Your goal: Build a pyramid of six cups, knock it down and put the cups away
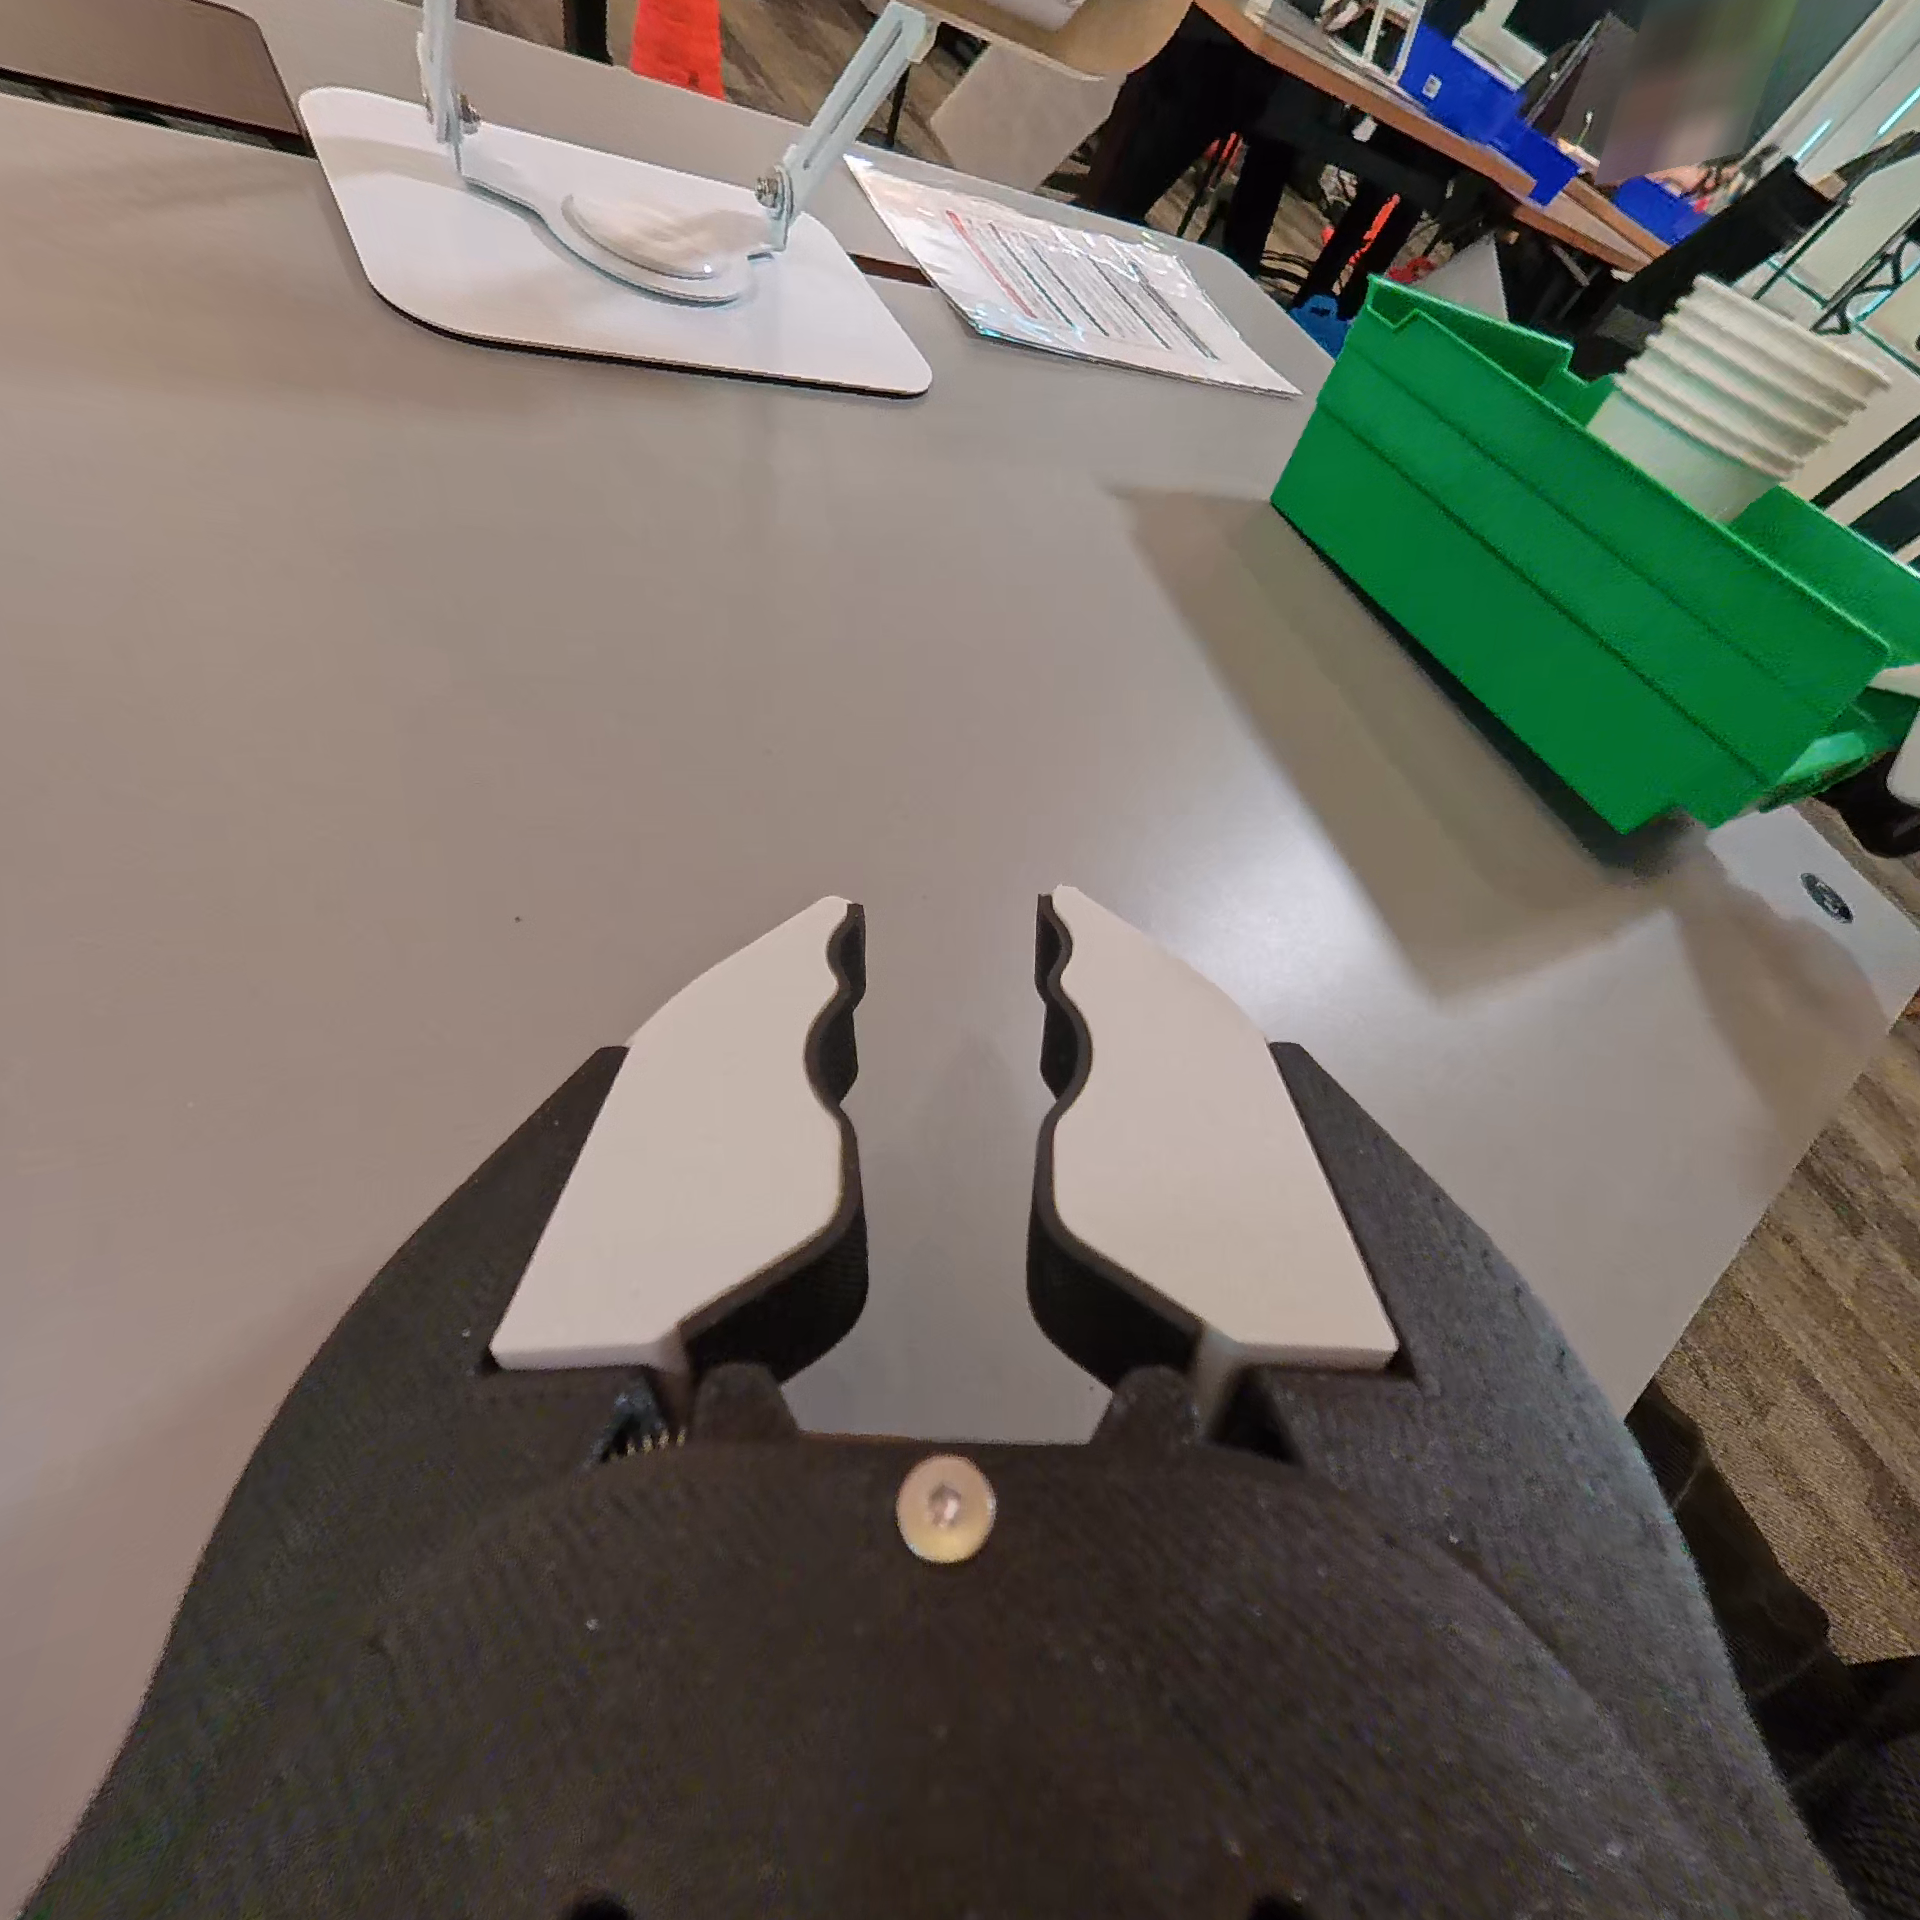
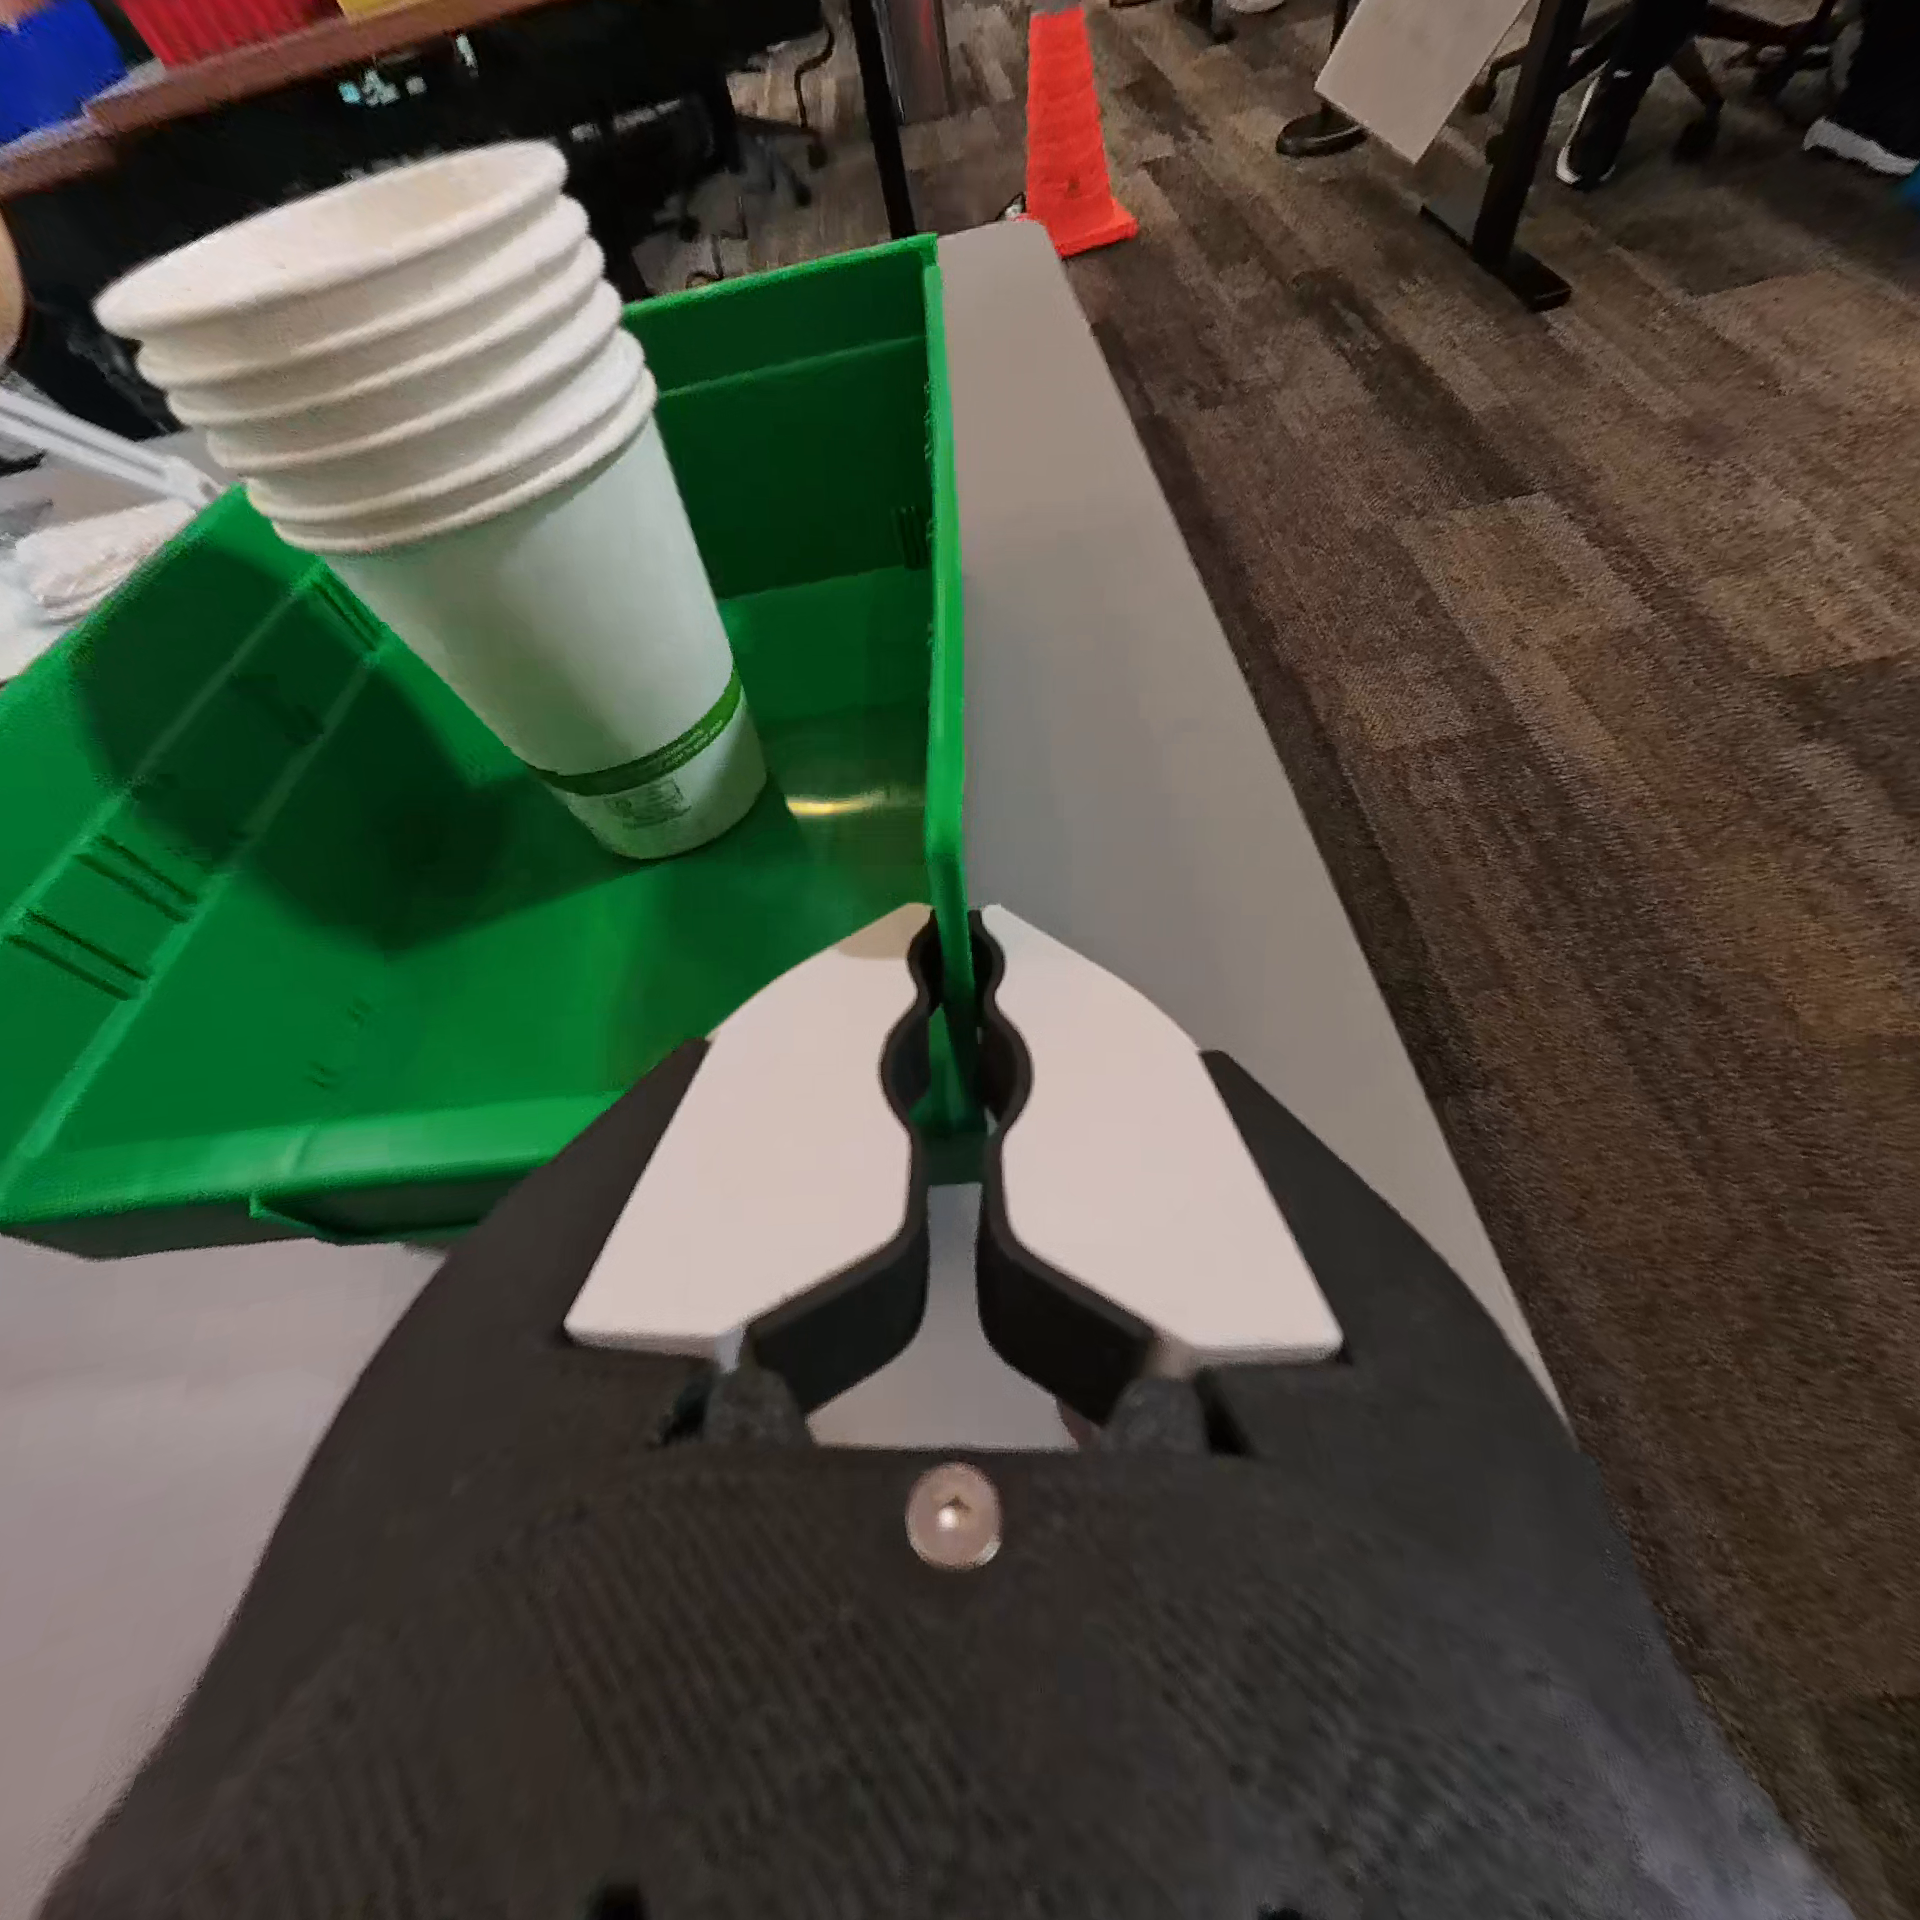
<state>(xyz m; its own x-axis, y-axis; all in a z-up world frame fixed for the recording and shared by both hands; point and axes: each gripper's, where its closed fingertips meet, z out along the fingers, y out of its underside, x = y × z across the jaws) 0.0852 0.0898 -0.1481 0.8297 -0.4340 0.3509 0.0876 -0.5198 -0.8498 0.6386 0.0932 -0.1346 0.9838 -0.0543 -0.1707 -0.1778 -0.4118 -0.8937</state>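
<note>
While the right tongs (image 2: 951, 925) pinch the side wall of the green bin (image 2: 312, 997), the left tongs (image 1: 948, 914) hang spread over bare counter (image 1: 520, 644).
Bin sits on the counter at the left tongs' 2 o'clock, well apart; stack of paper cups (image 2: 457, 436) stands inside it, at the right tongs' 11 o'clock. White stand base (image 1: 623, 301) and a plastic-sleeved sheet (image 1: 1070, 281) lie near 12 o'clock of the left tongs; orange cone (image 2: 1070, 135) on the floor.

My left camera looks low across the desk (image 1: 520, 675) toward its far edge, while my right camera sits close over the green bin (image 2: 260, 1039) at the desk's right edge, both views sharing that bin.
</note>
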